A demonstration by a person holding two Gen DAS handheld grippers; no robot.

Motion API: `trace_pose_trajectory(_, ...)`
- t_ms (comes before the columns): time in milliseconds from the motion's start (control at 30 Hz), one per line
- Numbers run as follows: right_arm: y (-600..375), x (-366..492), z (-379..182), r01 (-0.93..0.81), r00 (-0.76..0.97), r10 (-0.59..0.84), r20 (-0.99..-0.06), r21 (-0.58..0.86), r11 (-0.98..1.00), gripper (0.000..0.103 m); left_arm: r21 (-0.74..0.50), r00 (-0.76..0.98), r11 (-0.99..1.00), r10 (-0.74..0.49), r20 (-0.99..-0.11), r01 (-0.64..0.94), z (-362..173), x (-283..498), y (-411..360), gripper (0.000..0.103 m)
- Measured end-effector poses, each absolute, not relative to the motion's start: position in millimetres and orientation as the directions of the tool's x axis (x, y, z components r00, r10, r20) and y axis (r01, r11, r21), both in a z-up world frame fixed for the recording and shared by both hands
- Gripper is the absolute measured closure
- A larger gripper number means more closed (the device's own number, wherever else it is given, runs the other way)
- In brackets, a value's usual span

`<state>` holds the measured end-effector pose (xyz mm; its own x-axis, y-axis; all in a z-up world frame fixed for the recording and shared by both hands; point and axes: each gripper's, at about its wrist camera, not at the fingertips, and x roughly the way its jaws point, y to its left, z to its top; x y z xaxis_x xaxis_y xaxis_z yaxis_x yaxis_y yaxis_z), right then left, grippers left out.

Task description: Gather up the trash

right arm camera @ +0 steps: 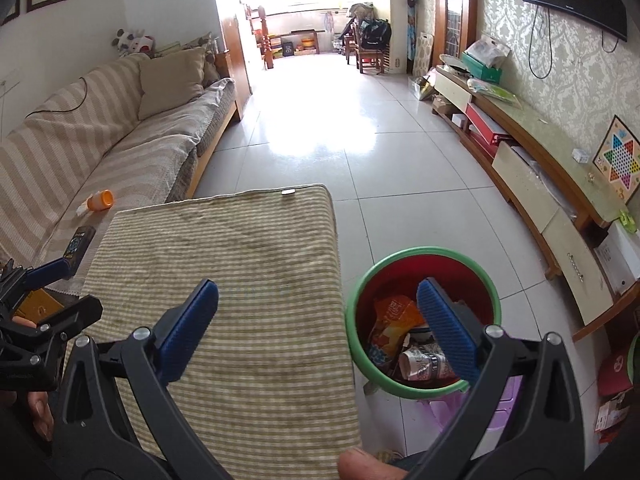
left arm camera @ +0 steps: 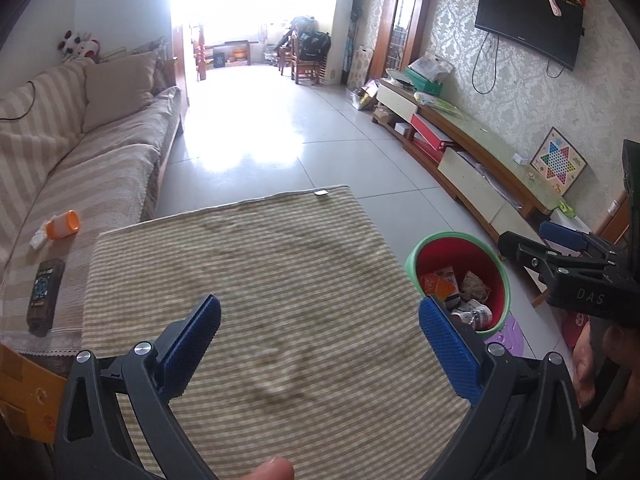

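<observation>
Both grippers hang above a table draped in a green-and-cream striped cloth [left arm camera: 256,280], whose top lies bare. The left gripper [left arm camera: 320,336] has its blue pads spread wide with nothing between them, and the right gripper [right arm camera: 318,320] likewise stands wide apart and empty, its right pad hanging over the bin's mouth. Just off the table's right edge sits the trash bin [right arm camera: 360,284], red inside with a green rim, holding the collected trash: an orange snack wrapper [right arm camera: 394,314], a crumpled printed wrapper [right arm camera: 424,362] and other scraps. The bin rests on a purple stool [right arm camera: 504,404]. To the left, touching the table's side, runs a striped sofa [left arm camera: 92,168] bearing an orange-capped bottle [left arm camera: 63,224] lying on its side and a dark remote control [left arm camera: 45,292]. Across the tiled floor [left arm camera: 328,148], a low TV cabinet [right arm camera: 532,168] lines the right wall, with a Chinese checkers board [right arm camera: 618,160] propped on it
</observation>
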<state>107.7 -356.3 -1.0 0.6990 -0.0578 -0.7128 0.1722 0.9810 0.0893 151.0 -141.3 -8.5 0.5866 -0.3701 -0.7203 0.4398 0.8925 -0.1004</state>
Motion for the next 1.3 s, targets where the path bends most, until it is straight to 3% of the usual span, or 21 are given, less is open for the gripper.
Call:
trace_pose_trajectory(467,-249.8,93.2,30.7,0.058,0.742,-0.013,-0.671,0.045,0.997,0.005,-0.086,0.756,0.957,-0.273,-0.595,0.278,34.0,106.6,-37.2,0.008)
trace_pose_trajectory(600,-232.3,87.4,38.5,0.047,0.758,-0.011,-0.652,0.037,0.998,0.005,-0.035,0.798,0.98,-0.182,-0.574,0.198,40.7,97.9,-18.8,0.008)
trace_pose_trajectory(1300,-207.3,56.1,78.1,0.021,0.809,0.015,-0.588,0.055,0.998,0.005,-0.022,0.827,0.991,-0.124,-0.548,0.135,61.8,65.7,-3.9,0.008)
